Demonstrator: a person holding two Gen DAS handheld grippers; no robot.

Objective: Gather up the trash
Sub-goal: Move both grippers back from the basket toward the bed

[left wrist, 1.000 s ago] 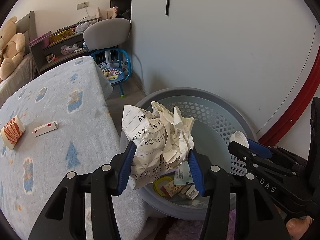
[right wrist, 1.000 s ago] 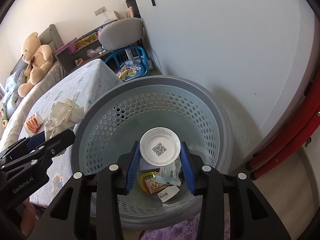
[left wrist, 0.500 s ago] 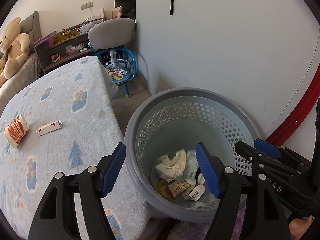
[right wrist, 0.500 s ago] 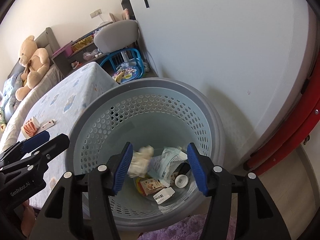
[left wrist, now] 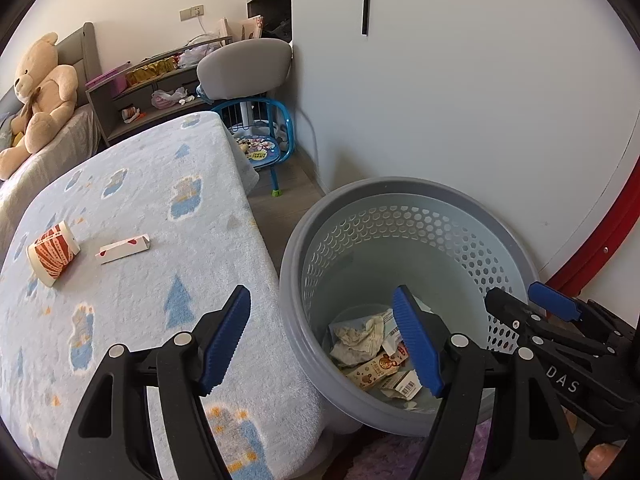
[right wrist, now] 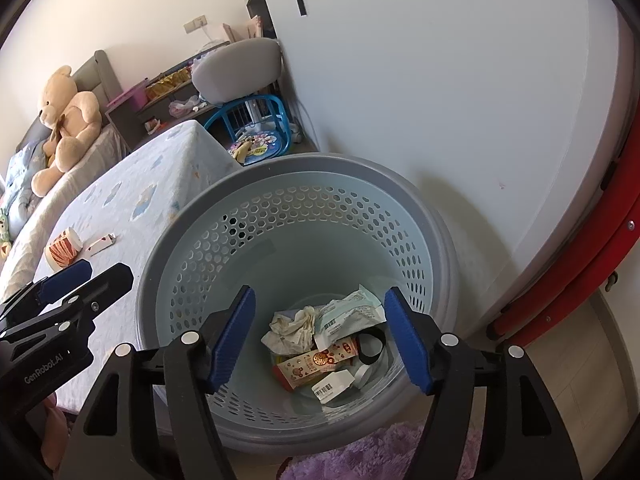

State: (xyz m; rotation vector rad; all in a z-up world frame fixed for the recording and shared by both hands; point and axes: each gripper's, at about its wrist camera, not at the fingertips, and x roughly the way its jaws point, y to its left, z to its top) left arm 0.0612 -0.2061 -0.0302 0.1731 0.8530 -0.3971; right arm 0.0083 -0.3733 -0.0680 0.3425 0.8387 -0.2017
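Grey perforated basket [right wrist: 304, 184], lower centre of frame, upright, holds crumpled paper [right wrist: 290, 330] and wrappers. Striped paper cup [left wrist: 52, 252] lies tipped at left, beside a small carton [left wrist: 124, 248].

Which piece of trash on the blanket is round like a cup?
The orange-striped paper cup, lying on its side. The small carton beside it is flat and long, with red hearts.

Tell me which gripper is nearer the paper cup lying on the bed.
Left. The left gripper straddles the bed's edge and the basket rim, on the paper cup's side; the right gripper hangs over the laundry basket, farther away.
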